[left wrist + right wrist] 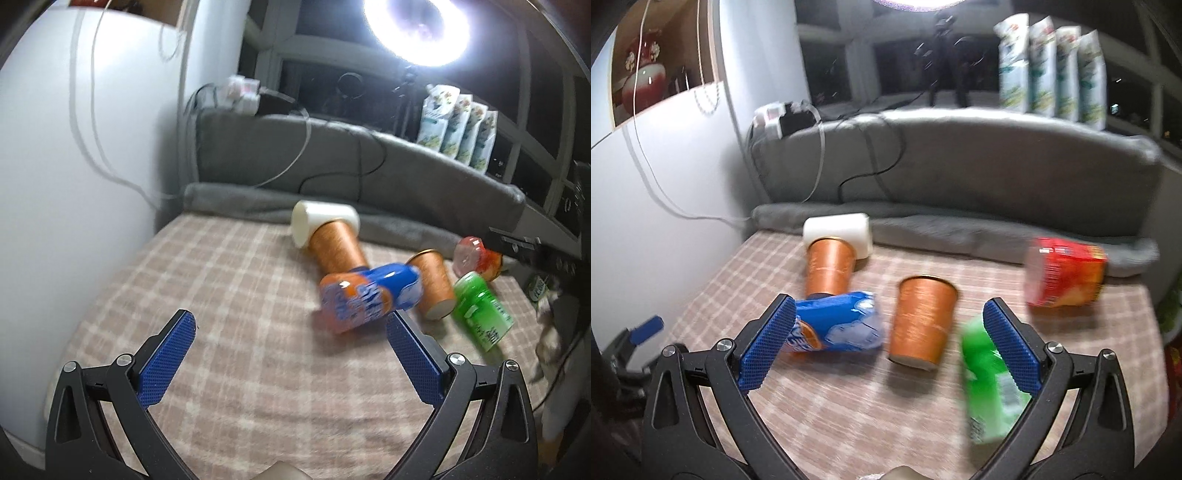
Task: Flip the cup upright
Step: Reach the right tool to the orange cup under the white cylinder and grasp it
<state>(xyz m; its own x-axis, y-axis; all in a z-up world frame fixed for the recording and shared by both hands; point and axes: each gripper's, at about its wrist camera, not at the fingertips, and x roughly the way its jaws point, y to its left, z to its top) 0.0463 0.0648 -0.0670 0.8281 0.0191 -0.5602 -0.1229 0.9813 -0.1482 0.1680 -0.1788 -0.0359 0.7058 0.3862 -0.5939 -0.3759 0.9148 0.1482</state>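
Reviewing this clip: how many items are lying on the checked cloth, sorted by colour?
Copper-orange cups: 2, one beside the white cup and one in the middle
White cup: 1
Blue-and-orange can: 1
Green container: 1
Red container: 1
Total: 6

On the checked cloth [849, 413], one cup [921, 323] is lying on its side in the middle, with a second cup [827, 267] lying behind and to its left, its mouth touching a block [838, 229] at the back. A can [836, 325] is lying just left of the middle cup, a bottle [990, 384] is lying to its right, and a jar [1065, 277] is resting further right, before the cushioned backrest [960, 162].
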